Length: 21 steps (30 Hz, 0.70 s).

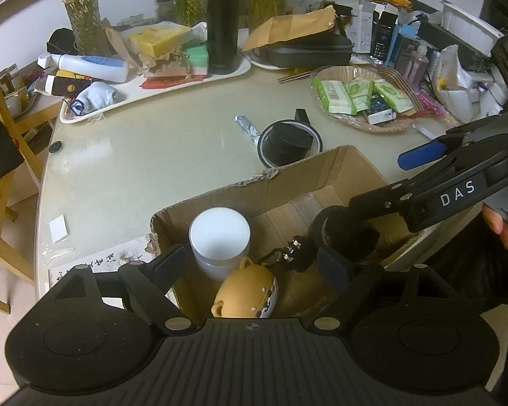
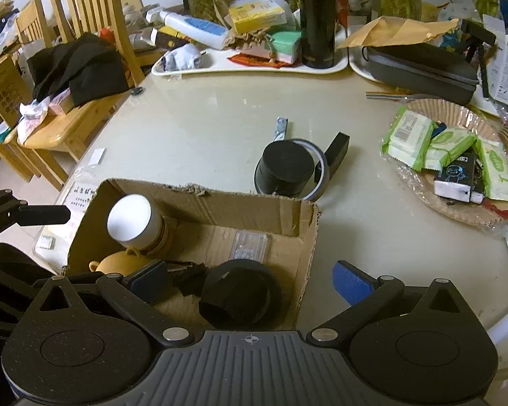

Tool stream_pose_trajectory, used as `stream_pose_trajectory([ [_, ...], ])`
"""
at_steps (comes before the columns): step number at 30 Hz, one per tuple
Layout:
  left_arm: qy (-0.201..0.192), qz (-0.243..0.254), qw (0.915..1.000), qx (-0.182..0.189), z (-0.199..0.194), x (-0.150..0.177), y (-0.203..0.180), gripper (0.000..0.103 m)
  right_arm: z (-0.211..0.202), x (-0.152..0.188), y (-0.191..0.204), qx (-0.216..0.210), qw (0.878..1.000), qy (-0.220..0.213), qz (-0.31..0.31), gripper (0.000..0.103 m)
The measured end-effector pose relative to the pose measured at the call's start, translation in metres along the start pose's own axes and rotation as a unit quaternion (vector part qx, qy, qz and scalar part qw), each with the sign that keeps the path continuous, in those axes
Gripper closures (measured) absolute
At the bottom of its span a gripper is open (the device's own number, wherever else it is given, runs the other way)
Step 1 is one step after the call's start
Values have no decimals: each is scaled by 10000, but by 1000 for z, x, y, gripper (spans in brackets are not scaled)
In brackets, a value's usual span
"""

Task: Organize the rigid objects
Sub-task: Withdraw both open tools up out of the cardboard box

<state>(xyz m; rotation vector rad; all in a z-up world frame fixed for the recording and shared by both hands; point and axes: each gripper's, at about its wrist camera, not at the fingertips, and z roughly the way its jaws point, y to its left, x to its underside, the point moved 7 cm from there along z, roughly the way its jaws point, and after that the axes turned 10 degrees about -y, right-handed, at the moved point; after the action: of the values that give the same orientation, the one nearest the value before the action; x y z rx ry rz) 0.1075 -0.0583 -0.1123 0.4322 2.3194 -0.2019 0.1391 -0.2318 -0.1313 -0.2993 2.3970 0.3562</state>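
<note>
Both claws hang spread over the open brown cardboard box (image 2: pixel 199 213). The left claw (image 1: pixel 254 267) pinches nothing; the right claw (image 2: pixel 250 280) seems clear of the black round roll (image 2: pixel 240 291) lying at the box's near right. Lift straight up, then fetch the black cylindrical tin (image 2: pixel 286 169) on the worktop (image 2: pixel 203 128) beyond.

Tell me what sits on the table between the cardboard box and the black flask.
In the right wrist view, between the cardboard box and black flask: a black cylinder inside a tape ring.
</note>
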Motion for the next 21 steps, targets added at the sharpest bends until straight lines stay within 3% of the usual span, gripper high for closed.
stream_pose_trajectory([
  [10, -125, 1, 9999, 42, 2, -5, 3, 18, -3, -7, -15, 265, 9988, -395, 152, 0],
  [21, -218, -157, 9996, 128, 8, -12, 12, 18, -3, -7, -20, 387, 9984, -421, 3, 0],
])
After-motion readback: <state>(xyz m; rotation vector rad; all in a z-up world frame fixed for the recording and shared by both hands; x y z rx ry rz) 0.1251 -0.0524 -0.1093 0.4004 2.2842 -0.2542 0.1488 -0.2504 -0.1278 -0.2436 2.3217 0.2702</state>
